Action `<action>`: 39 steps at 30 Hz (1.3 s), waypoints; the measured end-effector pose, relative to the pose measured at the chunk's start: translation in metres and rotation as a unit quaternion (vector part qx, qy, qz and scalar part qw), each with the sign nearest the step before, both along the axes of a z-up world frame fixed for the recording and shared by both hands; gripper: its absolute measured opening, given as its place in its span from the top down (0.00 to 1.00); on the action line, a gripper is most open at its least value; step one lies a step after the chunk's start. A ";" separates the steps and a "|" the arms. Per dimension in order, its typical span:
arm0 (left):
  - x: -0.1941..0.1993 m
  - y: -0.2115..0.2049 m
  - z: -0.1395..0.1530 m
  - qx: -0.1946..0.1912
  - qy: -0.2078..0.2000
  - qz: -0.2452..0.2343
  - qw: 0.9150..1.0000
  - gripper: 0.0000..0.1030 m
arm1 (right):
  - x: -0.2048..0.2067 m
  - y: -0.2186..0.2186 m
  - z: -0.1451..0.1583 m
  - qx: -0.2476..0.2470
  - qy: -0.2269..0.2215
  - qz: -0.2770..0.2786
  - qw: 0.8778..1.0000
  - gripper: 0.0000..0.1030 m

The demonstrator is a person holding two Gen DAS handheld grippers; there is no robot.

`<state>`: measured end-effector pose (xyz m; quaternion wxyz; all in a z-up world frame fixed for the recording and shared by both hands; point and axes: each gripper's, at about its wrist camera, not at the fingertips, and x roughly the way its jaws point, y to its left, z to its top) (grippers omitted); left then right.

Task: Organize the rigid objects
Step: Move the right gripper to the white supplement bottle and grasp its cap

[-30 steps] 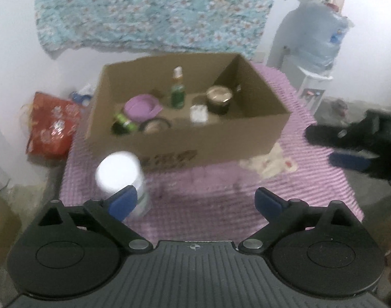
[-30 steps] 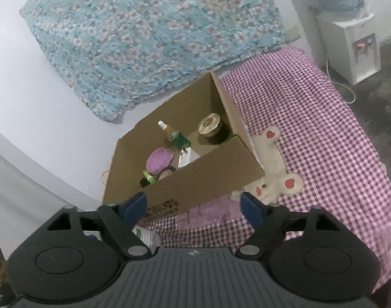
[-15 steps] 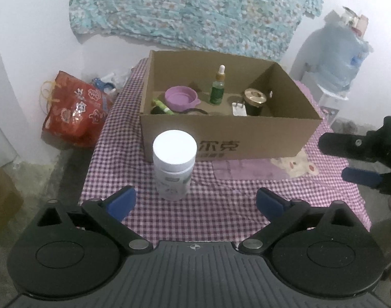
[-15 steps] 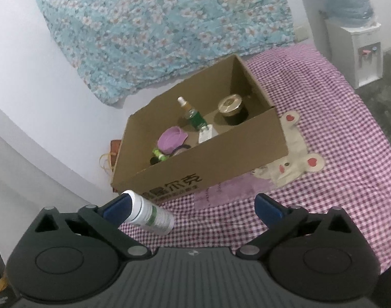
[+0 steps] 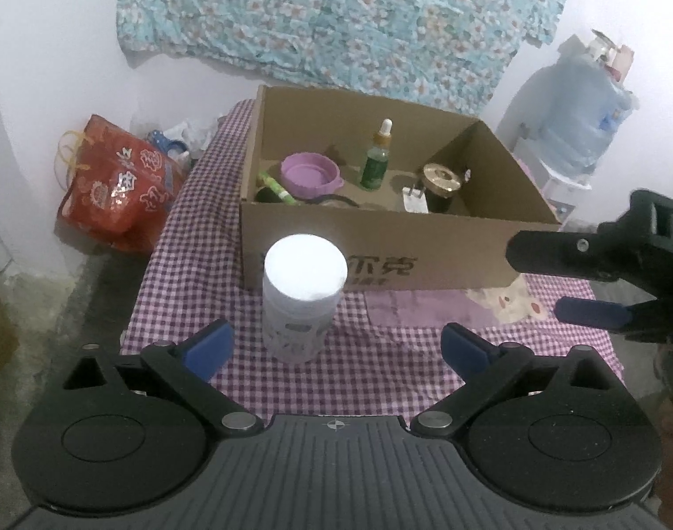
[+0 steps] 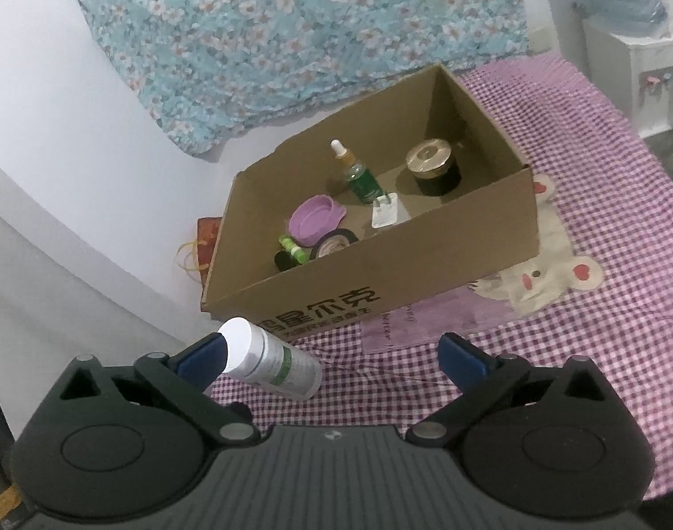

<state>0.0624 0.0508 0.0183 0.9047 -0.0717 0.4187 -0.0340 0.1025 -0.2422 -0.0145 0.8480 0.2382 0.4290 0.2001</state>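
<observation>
Home room: checked tablecloth, water dispenser.

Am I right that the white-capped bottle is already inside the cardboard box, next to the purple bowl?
Not quite. The white-capped bottle stands outside the cardboard box, on the checked cloth in front of it, as the left wrist view shows. The purple bowl is indeed inside the box.

The left gripper is black plastic with two big round discs, a ribbed grey middle part and a tiny cross mark on it. Its fingers have blue pads, and silver screws sit at the joints. The right gripper looks the same: black arms, blue pads, shiny round screws, a ribbed grey middle
</observation>
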 end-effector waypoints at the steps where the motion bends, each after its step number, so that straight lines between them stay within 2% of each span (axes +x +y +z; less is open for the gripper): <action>1: 0.001 0.000 -0.001 0.002 -0.003 0.000 1.000 0.02 | 0.003 0.001 -0.001 0.005 0.001 0.003 1.000 0.00; 9: 0.015 0.000 -0.010 0.030 -0.019 -0.001 0.999 0.05 | 0.036 0.023 -0.008 0.054 0.018 0.051 0.997 0.02; 12: 0.023 -0.002 -0.016 0.039 -0.019 -0.004 0.999 0.13 | 0.049 0.038 -0.016 0.064 0.035 0.073 0.995 0.05; 14: 0.029 -0.003 -0.021 0.042 -0.014 -0.007 0.999 0.26 | 0.056 0.049 -0.023 0.068 0.046 0.086 0.993 0.10; 21: 0.039 -0.005 -0.032 0.060 -0.009 -0.009 0.998 0.37 | 0.074 0.079 -0.050 0.070 0.081 0.126 0.986 0.27; 24: 0.042 -0.002 -0.032 0.057 -0.005 -0.006 0.998 0.48 | 0.076 0.086 -0.058 0.072 0.092 0.139 0.983 0.34; 29: 0.040 0.000 -0.032 0.047 -0.005 -0.002 0.999 0.49 | 0.077 0.087 -0.066 0.087 0.106 0.142 0.980 0.41; 39: 0.030 -0.019 -0.021 0.038 -0.005 -0.015 0.999 0.49 | 0.063 0.062 -0.055 0.093 0.103 0.121 0.983 0.42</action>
